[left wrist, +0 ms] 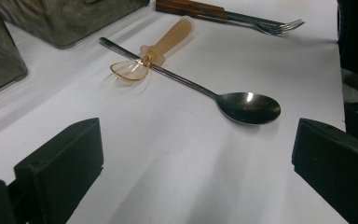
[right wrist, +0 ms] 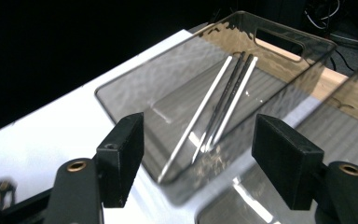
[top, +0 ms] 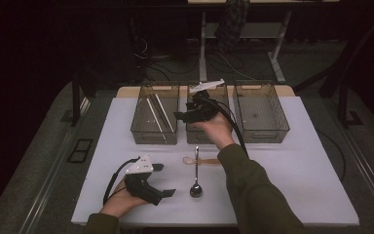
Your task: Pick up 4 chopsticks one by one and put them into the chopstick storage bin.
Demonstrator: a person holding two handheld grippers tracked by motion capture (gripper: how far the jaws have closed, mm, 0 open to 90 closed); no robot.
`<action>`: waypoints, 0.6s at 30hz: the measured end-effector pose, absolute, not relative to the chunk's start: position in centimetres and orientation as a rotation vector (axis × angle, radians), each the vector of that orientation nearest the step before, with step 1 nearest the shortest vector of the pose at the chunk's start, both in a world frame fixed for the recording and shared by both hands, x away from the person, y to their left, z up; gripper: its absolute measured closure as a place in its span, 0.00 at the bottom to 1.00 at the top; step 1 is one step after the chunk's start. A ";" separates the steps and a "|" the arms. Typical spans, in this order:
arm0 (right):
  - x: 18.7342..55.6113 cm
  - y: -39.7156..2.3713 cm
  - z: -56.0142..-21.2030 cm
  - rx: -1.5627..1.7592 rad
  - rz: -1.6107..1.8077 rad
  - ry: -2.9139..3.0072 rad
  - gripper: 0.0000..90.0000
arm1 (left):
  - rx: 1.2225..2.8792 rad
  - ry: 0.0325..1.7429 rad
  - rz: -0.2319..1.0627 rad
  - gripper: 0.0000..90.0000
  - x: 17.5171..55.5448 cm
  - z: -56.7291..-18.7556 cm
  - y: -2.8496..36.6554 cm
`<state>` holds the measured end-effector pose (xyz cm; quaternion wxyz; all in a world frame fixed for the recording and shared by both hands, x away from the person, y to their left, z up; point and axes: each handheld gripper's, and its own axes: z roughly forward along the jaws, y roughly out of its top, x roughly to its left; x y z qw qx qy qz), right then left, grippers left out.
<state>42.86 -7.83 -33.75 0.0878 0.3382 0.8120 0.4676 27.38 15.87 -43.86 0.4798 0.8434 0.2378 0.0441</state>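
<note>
right gripper point(top: 181, 116) open, nothing between jaws, held over the middle bin point(top: 195, 134), aimed at the left bin point(right wrist: 121, 93); chopsticks point(right wrist: 214, 112) lie inside it just ahead. left gripper point(top: 161, 180) open on table, metal spoon point(left wrist: 247, 106) just ahead

Three bins stand in a row at the table's point(top: 292, 161) far edge. The left bin point(top: 154, 113) holds chopsticks point(right wrist: 216, 108). Nearer the person, a spoon point(top: 196, 171) lies across a scoop point(left wrist: 158, 50) (touching it), with a fork point(left wrist: 242, 17) just beyond.
</note>
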 end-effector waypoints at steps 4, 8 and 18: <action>41.6 -9.9 -33.5 0.969 1.401 2.427 0.37 | 2.058 0.587 0.109 0.01 27.4 -43.9 15.9; 40.4 -11.7 -33.7 0.944 1.395 2.430 0.37 | 2.059 0.600 0.116 0.01 27.4 -43.9 15.9; 37.5 -15.8 -34.1 0.938 1.413 2.421 0.37 | 2.060 0.600 0.132 0.01 27.2 -43.8 15.7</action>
